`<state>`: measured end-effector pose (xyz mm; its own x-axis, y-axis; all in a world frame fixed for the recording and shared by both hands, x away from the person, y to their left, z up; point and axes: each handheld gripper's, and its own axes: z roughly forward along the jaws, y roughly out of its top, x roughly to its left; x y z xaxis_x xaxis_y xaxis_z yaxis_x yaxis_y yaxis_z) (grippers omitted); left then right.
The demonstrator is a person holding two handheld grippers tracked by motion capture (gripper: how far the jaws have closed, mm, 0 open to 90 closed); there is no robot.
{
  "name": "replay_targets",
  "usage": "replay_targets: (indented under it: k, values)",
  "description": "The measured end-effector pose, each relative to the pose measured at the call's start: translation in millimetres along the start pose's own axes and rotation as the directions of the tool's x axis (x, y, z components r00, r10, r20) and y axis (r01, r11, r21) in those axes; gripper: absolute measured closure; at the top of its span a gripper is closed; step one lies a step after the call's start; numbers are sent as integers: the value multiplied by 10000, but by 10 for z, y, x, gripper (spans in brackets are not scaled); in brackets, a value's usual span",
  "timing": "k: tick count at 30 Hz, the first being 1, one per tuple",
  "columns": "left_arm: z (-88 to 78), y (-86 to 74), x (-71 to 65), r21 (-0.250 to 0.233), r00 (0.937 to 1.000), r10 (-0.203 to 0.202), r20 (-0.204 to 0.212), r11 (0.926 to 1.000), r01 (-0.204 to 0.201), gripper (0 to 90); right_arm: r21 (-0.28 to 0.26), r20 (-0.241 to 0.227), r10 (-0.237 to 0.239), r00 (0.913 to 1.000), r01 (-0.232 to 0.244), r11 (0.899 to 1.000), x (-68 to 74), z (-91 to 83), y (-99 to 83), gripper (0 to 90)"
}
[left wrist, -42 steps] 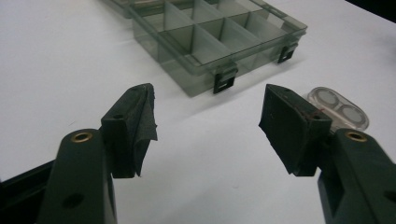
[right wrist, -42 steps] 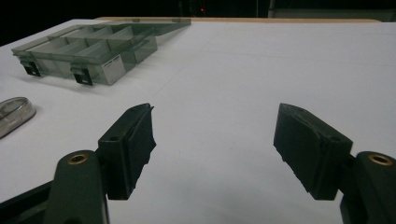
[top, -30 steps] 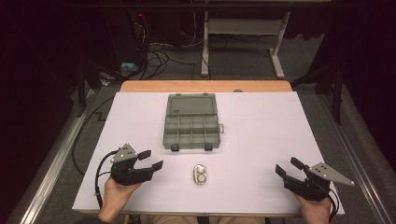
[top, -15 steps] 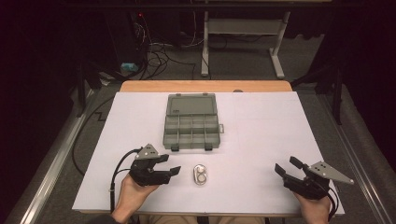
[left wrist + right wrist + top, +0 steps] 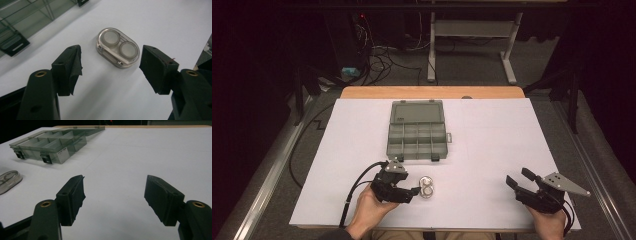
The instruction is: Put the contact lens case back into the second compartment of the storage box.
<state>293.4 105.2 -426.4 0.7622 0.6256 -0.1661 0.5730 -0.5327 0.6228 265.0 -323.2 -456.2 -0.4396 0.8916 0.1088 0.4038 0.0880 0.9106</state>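
left gripper (image 5: 110,58) fingers (image 5: 71,66) spread wide, nothing between them yet, small clear two-well case (image 5: 117,47) lying flat just ahead in the gap line, not touched. in the high view the left gripper (image 5: 412,191) has slid in from the left side of the bench over the last second and now sits just beside the case (image 5: 427,186), fingertips nearly at its left edge. case itself has not moved, still on the white bench (image 5: 492,140) in front of the grey compartment box (image 5: 418,131), which stands open with lid back. right gripper (image 5: 521,182) unchanged at the near right, fingers (image 5: 72,195) apart and empty, well away from the case (image 5: 8,180). reads as approach done, a little more forward then a close on the case looks like the next move.
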Motion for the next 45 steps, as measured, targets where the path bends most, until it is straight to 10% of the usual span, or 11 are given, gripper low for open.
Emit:
replay_targets:
  k: [16,45]
  values:
    - [310,178,-146,1249,9987,453,-226,9913,-421,277,67,-49,-8,10000,8,10000,4,13,2,322]
    - [581,268,-157,2060,9892,1357,-558,9710,-1216,300,-44,131,60,9999,-60,10000,-18,-10,7,321]
